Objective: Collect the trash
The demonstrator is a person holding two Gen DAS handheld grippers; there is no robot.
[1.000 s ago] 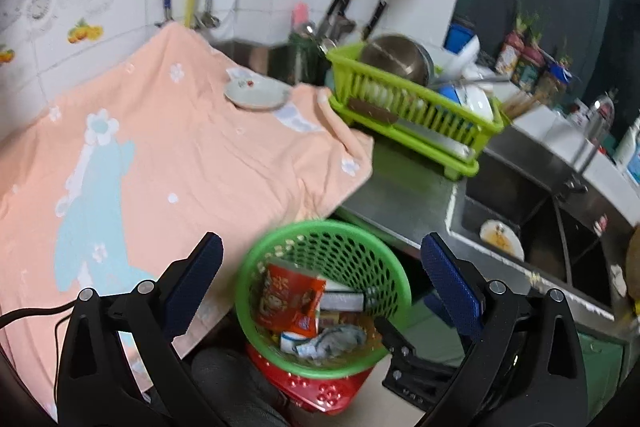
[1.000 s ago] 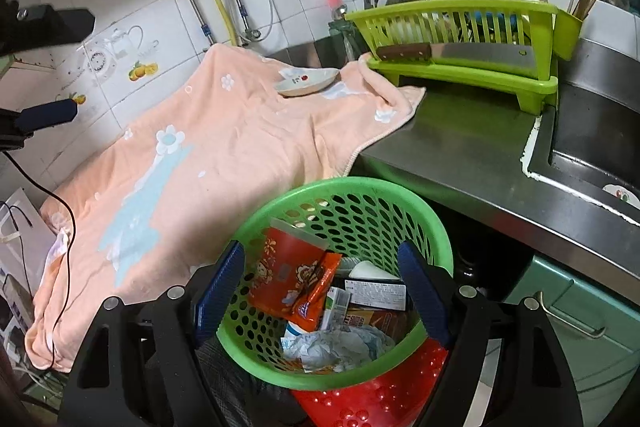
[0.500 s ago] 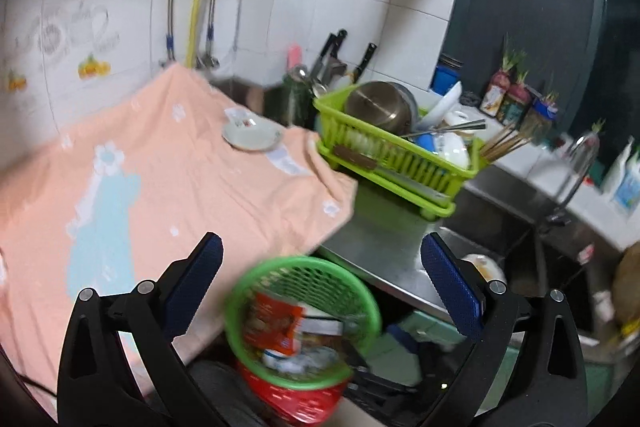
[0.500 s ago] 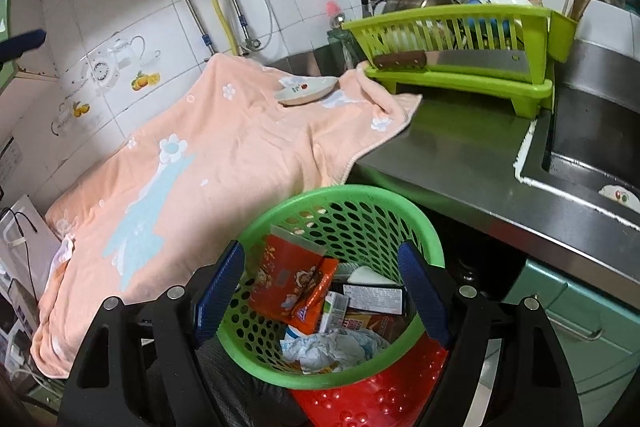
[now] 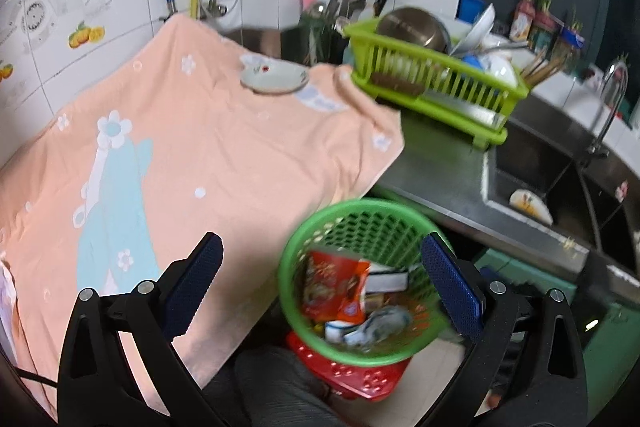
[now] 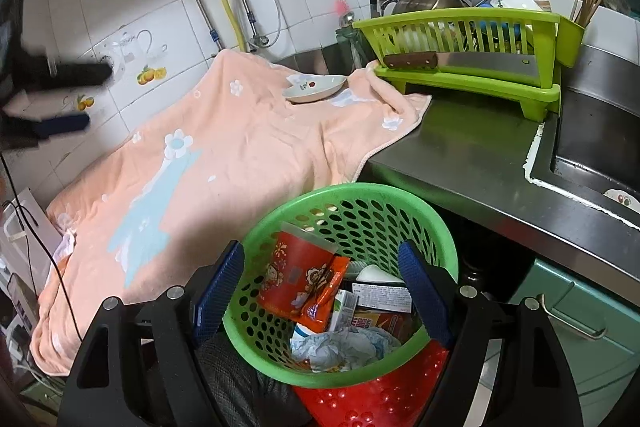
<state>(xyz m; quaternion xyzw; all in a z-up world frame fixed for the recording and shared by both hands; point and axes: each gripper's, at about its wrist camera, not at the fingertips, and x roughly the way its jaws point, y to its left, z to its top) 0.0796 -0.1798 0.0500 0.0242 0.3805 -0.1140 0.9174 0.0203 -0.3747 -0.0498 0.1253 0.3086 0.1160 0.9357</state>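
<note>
A green mesh basket (image 6: 360, 211) holding trash sits on a red stool (image 6: 372, 391) beside the counter. Inside lie a red snack packet (image 6: 296, 283), an orange wrapper (image 6: 324, 303), small cartons and crumpled white paper (image 6: 340, 345). My right gripper (image 6: 320, 251) hovers open just above the basket, with nothing between its pads. My left gripper (image 5: 320, 247) is open and empty, above the towel's edge and the basket (image 5: 360, 227). In the right wrist view the left gripper (image 6: 96, 95) shows blurred at the far left.
A peach towel (image 5: 200, 147) covers the counter, with a small white dish (image 5: 276, 77) at its far end. A green dish rack (image 6: 472, 39) with a cleaver stands on the steel counter (image 6: 460, 155). The sink (image 5: 560, 167) lies to the right, green cabinets below.
The left gripper rose out of the right wrist view, then came back down at the far left. In its own view the basket slid from centre to the right. The right gripper stayed put.
</note>
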